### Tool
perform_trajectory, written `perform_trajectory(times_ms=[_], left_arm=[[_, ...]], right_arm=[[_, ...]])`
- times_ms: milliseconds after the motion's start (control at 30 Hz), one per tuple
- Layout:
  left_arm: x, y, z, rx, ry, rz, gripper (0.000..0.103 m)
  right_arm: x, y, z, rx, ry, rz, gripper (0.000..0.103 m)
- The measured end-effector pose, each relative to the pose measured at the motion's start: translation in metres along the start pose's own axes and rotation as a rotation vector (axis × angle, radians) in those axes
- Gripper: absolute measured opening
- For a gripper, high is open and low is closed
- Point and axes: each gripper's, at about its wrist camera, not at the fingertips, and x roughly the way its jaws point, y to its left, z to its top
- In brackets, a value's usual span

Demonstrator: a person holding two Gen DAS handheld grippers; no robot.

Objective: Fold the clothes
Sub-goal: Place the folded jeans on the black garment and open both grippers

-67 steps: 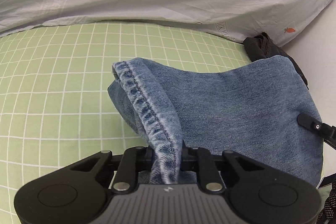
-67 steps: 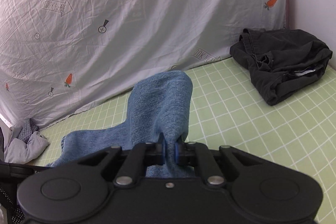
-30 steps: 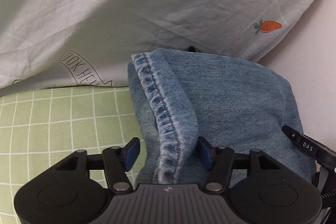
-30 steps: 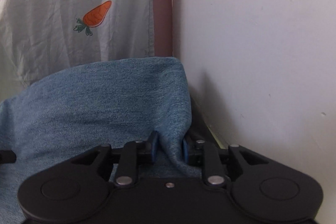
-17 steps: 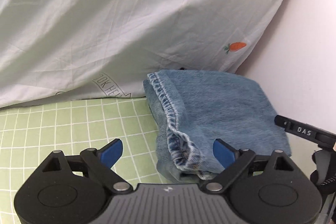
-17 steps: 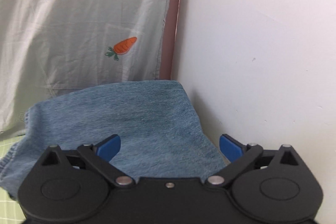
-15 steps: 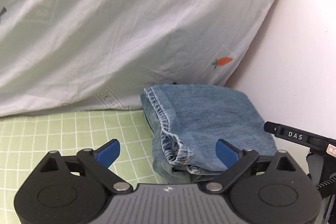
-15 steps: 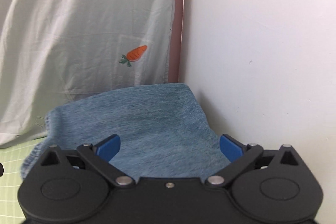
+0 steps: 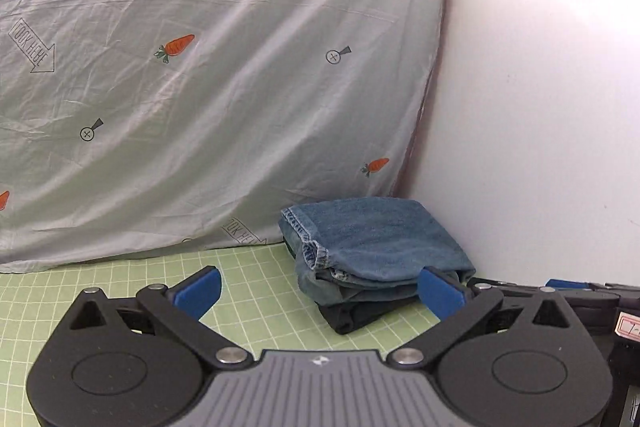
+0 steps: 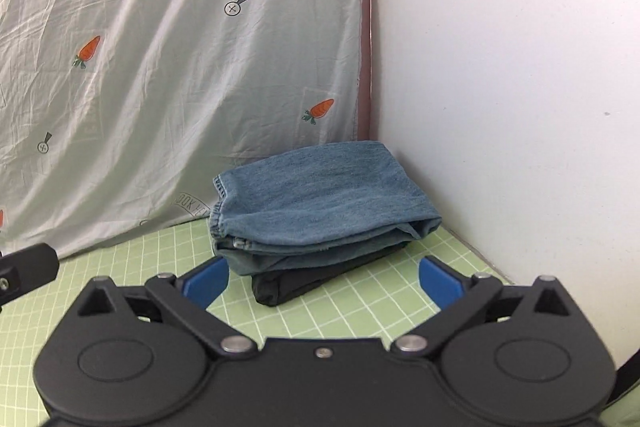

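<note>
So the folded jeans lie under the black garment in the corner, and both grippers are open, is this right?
Not quite: the folded jeans lie on top of the black garment, as the right wrist view shows. The rest holds: the stack sits in the corner, and the left gripper and right gripper are open.

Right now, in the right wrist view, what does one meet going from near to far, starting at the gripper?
Right gripper, jaws open → green checked sheet → black folded garment with the folded jeans stacked on it → carrot-print sheet.
</note>
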Motion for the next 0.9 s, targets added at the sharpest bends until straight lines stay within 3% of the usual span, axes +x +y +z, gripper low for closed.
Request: perform_trajectory(times_ms=[233, 400, 900], left_arm=[[-0.023, 0.004, -0.034, -0.008, 0.111, -0.004, 0.103], [-0.03, 0.006, -0.044, 0.012, 0.16, -0.011, 0.103], [-0.039, -0.002, -0.049, 0.079, 0.167, -0.067, 0.103]], right_arm=[[-0.048, 0.01, -0.046, -0.023, 0.079, 0.006, 0.103], [-0.065, 0.01, -0.061, -0.005, 0.101, -0.023, 0.103], [-0.077, 0.009, -0.065, 0.029, 0.088, -0.063, 0.103]])
